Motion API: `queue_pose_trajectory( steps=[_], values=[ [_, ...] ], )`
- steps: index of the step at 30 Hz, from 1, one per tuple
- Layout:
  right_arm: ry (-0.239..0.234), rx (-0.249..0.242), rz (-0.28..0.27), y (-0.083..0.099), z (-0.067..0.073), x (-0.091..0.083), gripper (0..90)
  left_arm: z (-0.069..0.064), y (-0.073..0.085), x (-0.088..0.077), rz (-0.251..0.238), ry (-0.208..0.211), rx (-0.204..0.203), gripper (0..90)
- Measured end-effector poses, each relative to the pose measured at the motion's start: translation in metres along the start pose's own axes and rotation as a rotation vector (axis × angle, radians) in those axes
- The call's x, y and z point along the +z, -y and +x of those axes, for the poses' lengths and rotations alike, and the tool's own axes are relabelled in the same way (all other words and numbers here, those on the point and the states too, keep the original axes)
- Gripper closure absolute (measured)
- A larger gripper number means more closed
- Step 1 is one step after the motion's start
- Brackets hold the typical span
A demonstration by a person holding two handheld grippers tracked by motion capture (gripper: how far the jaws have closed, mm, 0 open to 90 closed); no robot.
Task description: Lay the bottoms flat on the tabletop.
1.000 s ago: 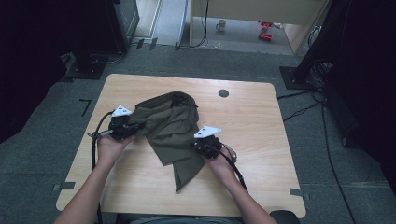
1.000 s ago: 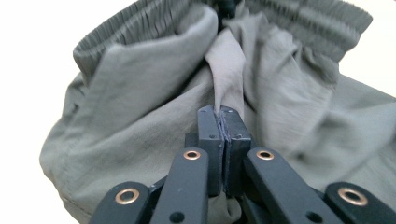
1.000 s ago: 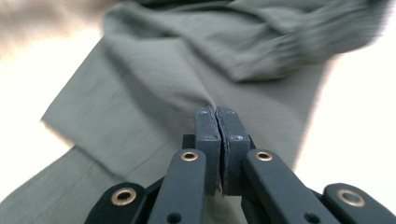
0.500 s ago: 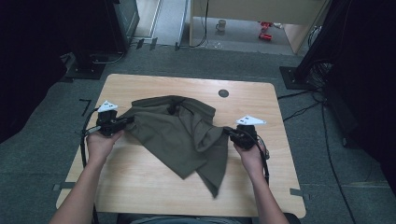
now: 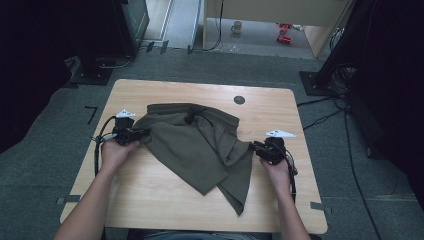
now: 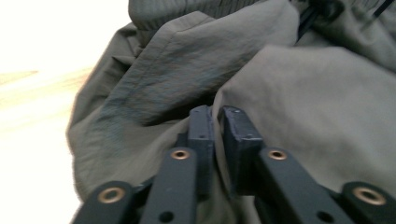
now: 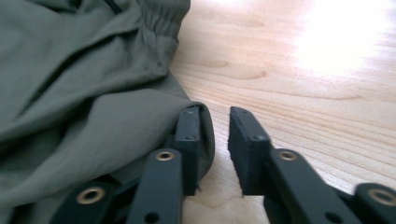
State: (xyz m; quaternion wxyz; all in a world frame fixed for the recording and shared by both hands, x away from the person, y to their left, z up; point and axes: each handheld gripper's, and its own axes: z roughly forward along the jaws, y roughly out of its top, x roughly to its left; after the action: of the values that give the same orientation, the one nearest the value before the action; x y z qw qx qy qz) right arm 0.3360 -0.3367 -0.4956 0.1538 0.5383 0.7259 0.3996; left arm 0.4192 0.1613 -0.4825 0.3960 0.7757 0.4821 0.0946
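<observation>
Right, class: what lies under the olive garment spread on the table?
The olive garment lies on the wooden table, whose bare top shows all round it. Whatever sits beneath its folds is covered, so that cannot be told.

A pale wooden tabletop (image 5: 150,185) with rounded corners stands on grey carpet and has a small round dark disc (image 5: 239,99) set near its far edge. An olive-green garment (image 5: 200,145) lies rumpled across its middle, with a black drawstring (image 5: 200,115) at its far side and one long flap reaching toward the near edge.
</observation>
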Motion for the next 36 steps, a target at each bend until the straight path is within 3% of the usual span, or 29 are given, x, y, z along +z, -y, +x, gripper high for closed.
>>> queue_pose_trajectory(
  steps=[5, 7, 10, 13, 16, 20, 23, 27, 30, 32, 36],
  values=[
    [-0.035, 0.013, -0.066, -0.003, 0.007, -0.018, 65.4, -0.018, -0.011, -0.020, -0.092, 0.024, 0.042, 65.7],
    [-0.055, -0.026, -0.064, -0.004, 0.023, -0.025, 62.4, -0.028, -0.013, -0.024, -0.101, 0.031, 0.079, 62.2],
    [-0.066, -0.050, -0.053, -0.003, 0.032, -0.027, 61.8, -0.041, -0.012, -0.023, -0.091, 0.041, 0.126, 61.1],
    [-0.087, -0.074, -0.038, -0.001, 0.047, -0.029, 60.8, -0.053, -0.005, -0.021, -0.099, 0.081, 0.149, 60.5],
    [-0.100, -0.113, -0.024, 0.004, 0.060, -0.029, 58.8, -0.063, 0.001, -0.019, -0.105, 0.092, 0.181, 59.7],
    [-0.133, -0.149, -0.019, 0.012, 0.077, -0.029, 56.8, -0.075, 0.014, -0.013, -0.090, 0.123, 0.197, 57.4],
    [-0.154, -0.186, -0.014, 0.017, 0.089, -0.028, 53.8, -0.084, 0.023, -0.004, -0.053, 0.131, 0.224, 56.1],
    [-0.159, -0.242, -0.004, 0.020, 0.102, -0.019, 50.8, -0.093, 0.031, 0.012, 0.000, 0.110, 0.266, 55.6],
    [-0.150, -0.263, 0.008, 0.021, 0.105, -0.008, 50.6, -0.092, 0.035, 0.021, 0.037, 0.097, 0.263, 56.5],
    [-0.132, -0.275, 0.021, 0.021, 0.104, -0.002, 55.5, -0.089, 0.037, 0.027, 0.057, 0.084, 0.256, 57.7],
    [-0.089, -0.273, -0.002, 0.014, 0.097, 0.003, 80.1, -0.083, 0.037, 0.029, 0.047, 0.069, 0.241, 59.8]
  ],
)
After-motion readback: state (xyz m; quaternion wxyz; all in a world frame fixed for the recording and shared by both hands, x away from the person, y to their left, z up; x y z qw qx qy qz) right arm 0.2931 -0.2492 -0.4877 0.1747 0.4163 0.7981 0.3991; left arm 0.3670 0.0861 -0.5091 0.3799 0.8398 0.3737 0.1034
